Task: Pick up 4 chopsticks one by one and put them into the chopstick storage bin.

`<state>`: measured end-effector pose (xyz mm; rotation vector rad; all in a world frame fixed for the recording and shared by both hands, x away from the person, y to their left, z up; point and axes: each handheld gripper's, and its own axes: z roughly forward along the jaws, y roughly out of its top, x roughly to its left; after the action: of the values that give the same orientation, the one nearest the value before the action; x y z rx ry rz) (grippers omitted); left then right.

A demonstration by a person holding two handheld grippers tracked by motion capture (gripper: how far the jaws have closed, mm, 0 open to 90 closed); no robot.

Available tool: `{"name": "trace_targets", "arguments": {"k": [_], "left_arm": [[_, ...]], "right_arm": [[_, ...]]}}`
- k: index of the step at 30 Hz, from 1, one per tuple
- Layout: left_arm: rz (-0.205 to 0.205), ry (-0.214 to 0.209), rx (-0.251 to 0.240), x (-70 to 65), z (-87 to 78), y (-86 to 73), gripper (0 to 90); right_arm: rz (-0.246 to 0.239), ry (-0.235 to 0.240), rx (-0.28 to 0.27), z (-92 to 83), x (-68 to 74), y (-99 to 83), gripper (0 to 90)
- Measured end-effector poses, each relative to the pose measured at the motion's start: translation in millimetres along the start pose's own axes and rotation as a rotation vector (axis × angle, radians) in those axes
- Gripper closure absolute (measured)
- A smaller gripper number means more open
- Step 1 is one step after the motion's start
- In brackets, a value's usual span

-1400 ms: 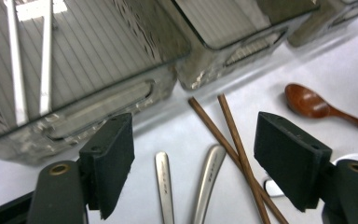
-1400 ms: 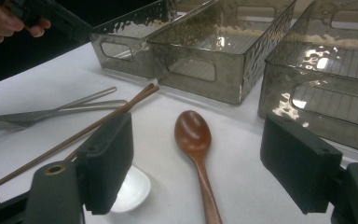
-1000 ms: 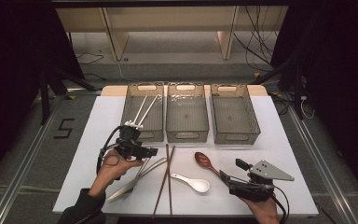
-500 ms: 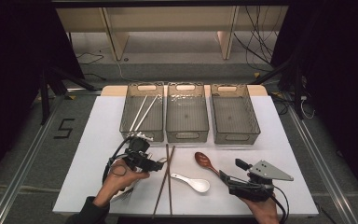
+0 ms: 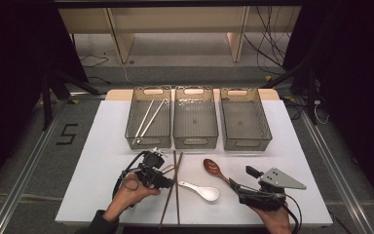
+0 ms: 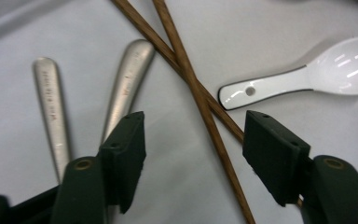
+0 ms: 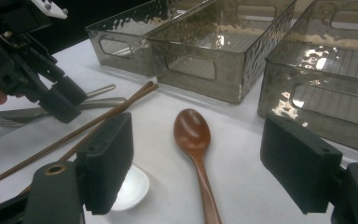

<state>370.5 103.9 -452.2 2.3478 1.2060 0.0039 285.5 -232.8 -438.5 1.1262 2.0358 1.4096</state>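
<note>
Moved: left tool back from the left bin down to the surface | jaws wide, empty, straddling brown chopsticks | right tool wide, idle | I judge chopstick pickup next.

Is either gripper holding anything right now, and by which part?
Nothing is held. The left gripper is open above the wooden chopsticks; the right gripper is open above the wooden spoon.

Two black grippers, brass screws, trailing black cables, grey three-cornered plate.
</note>
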Motion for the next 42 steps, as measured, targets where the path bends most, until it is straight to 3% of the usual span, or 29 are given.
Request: {"name": "trace_targets", "arguments": {"k": [17, 30, 42], "left_arm": [[0.048, 0.015, 0.058, -13.1, 16.1, -4.9, 55.6], [0.147, 0.124, 0.055, -25.5, 19.0, -7.2, 66.7], [0.130, 0.118, 0.036, -20.3, 18.5, -7.6, 81.6]], "right_arm": [[-0.005, 0.001, 0.002, -0.3, 1.2, 0.2, 26.4], [-0.004, -0.001, 0.003, -0.1, 1.2, 0.2, 26.4], [-0.004, -0.002, 0.002, -0.3, 1.2, 0.3, 26.4]]}}
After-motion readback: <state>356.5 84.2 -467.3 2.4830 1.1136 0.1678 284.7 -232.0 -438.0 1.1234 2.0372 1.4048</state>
